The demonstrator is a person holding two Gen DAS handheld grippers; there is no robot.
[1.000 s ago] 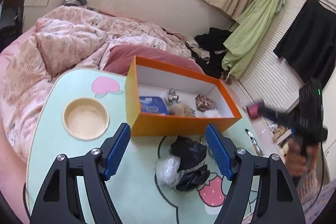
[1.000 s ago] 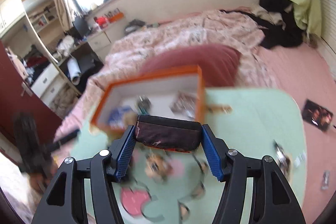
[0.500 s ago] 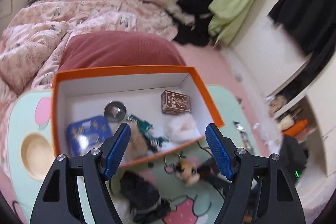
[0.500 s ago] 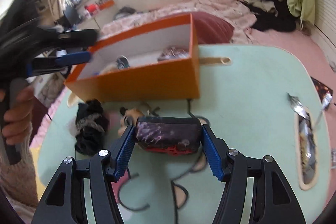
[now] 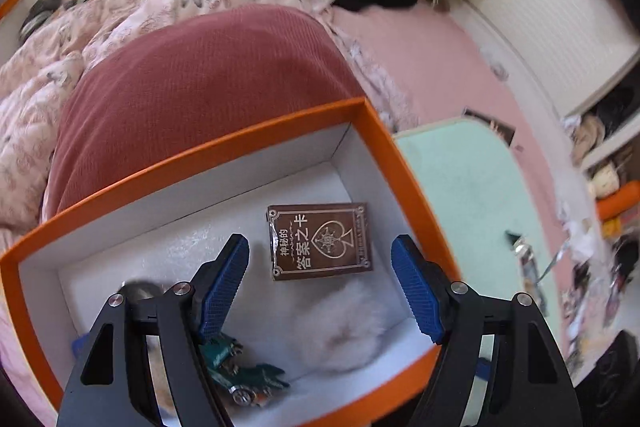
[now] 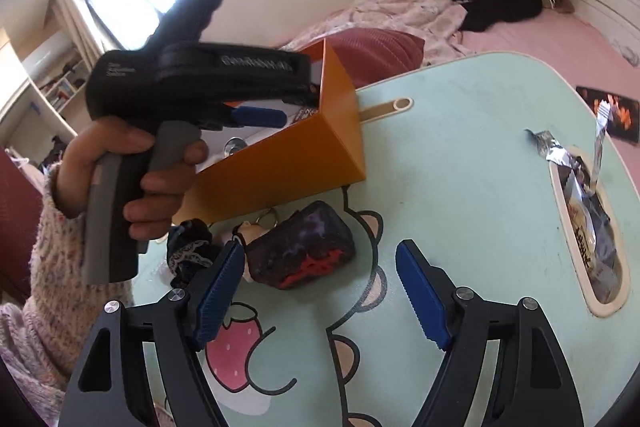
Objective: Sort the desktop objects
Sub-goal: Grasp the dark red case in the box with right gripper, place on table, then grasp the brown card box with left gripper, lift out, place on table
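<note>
Both grippers wide, empty, R [image 6: 320, 291] just opened off dark pouch [image 6: 304, 251] at frame centre, L [image 5: 320, 283] over orange box [image 5: 384, 147] w/ card deck [image 5: 320, 241], toy car [image 5: 244, 379], pompom [image 5: 340, 327] sorted; pouch, keychain [image 6: 252, 231], scrunchie [image 6: 188, 251] left.

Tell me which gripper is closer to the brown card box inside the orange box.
Left. The left gripper hangs over the orange box, card box just ahead of its open jaws. The right gripper is outside, over the dark pouch.
</note>
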